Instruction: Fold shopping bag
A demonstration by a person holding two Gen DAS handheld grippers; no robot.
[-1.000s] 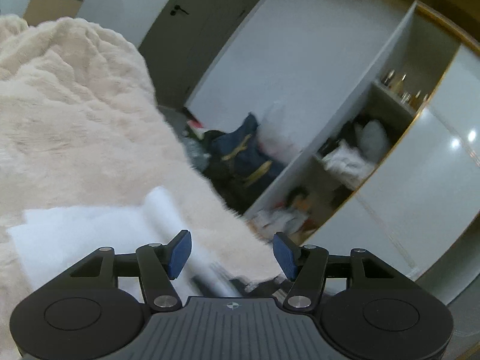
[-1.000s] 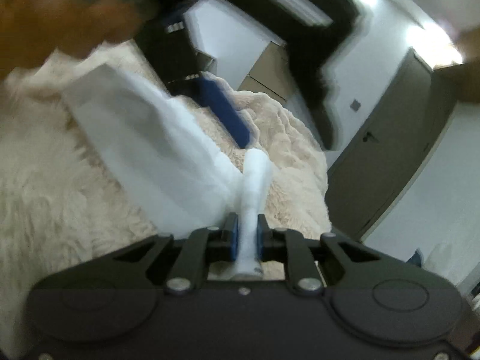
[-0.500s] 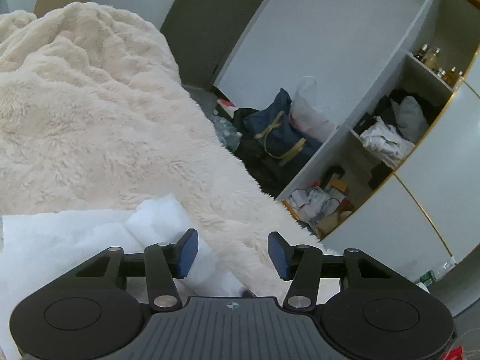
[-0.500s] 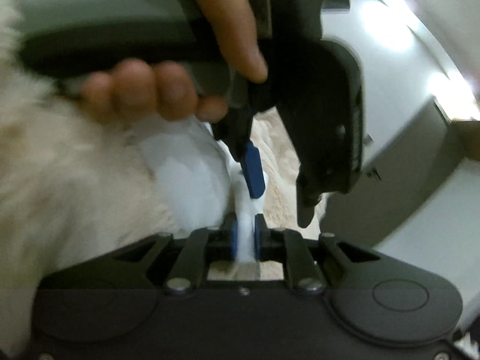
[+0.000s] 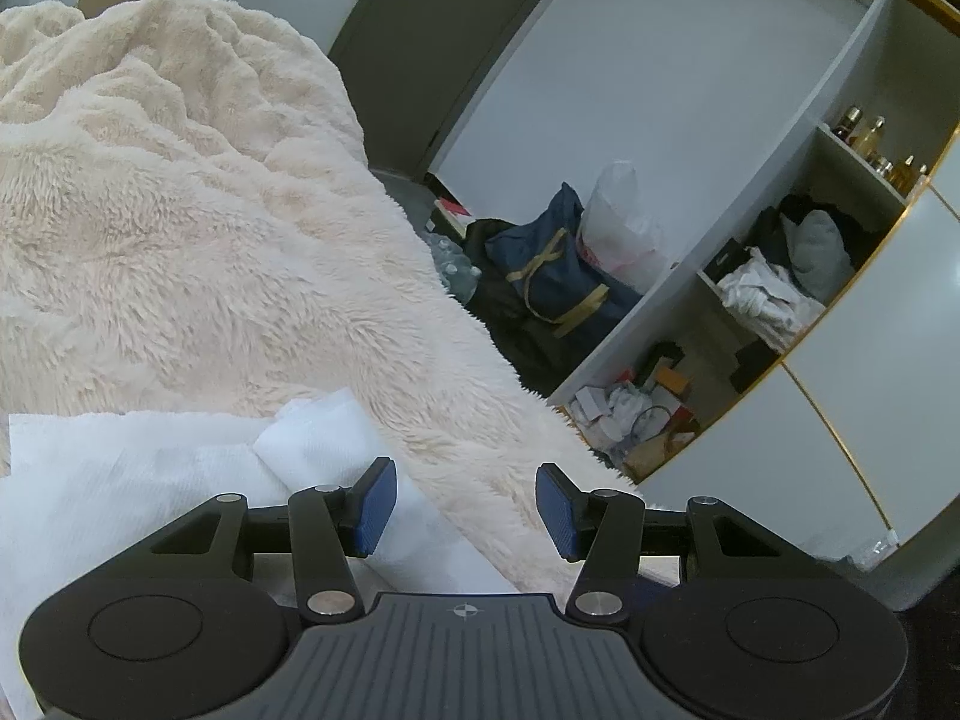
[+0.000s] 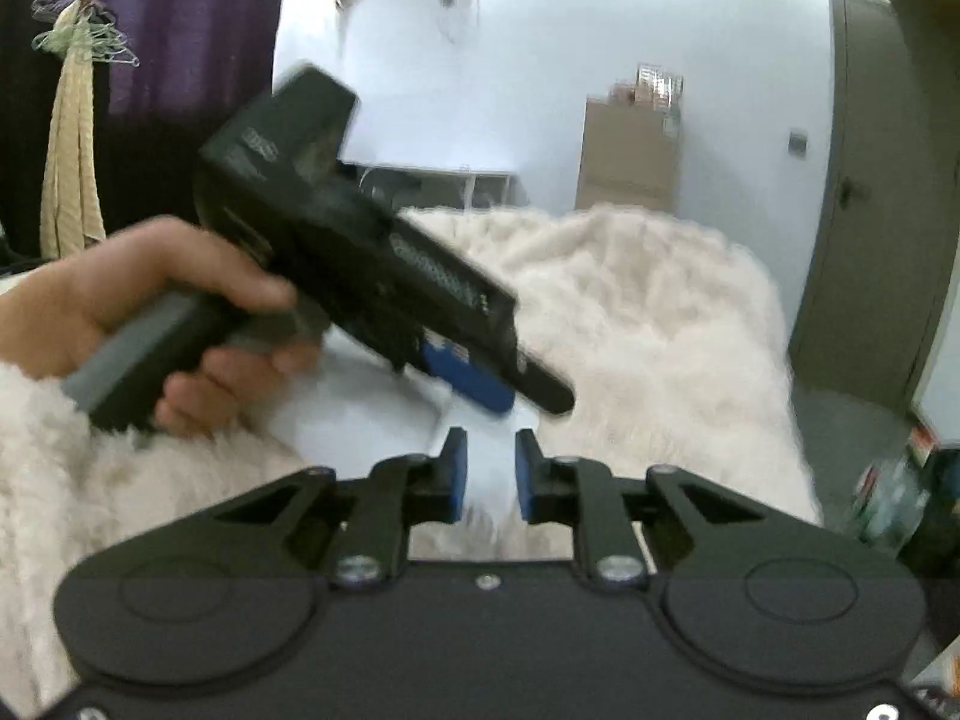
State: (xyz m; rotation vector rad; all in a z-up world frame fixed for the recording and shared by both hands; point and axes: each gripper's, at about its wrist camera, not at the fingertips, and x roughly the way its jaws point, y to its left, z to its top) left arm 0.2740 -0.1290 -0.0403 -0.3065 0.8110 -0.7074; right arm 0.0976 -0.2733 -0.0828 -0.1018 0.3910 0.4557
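A thin white fabric shopping bag (image 5: 138,480) lies flattened on a fluffy cream blanket (image 5: 198,228) covering a bed, one corner folded over. The left tongs (image 5: 467,507) hover above its edge, blue pads wide apart, gripping nothing. The right tongs (image 6: 490,474) are partly open, white fabric showing between the pads (contact unclear). A bare hand (image 6: 150,324) holds the left tool's grey handle.
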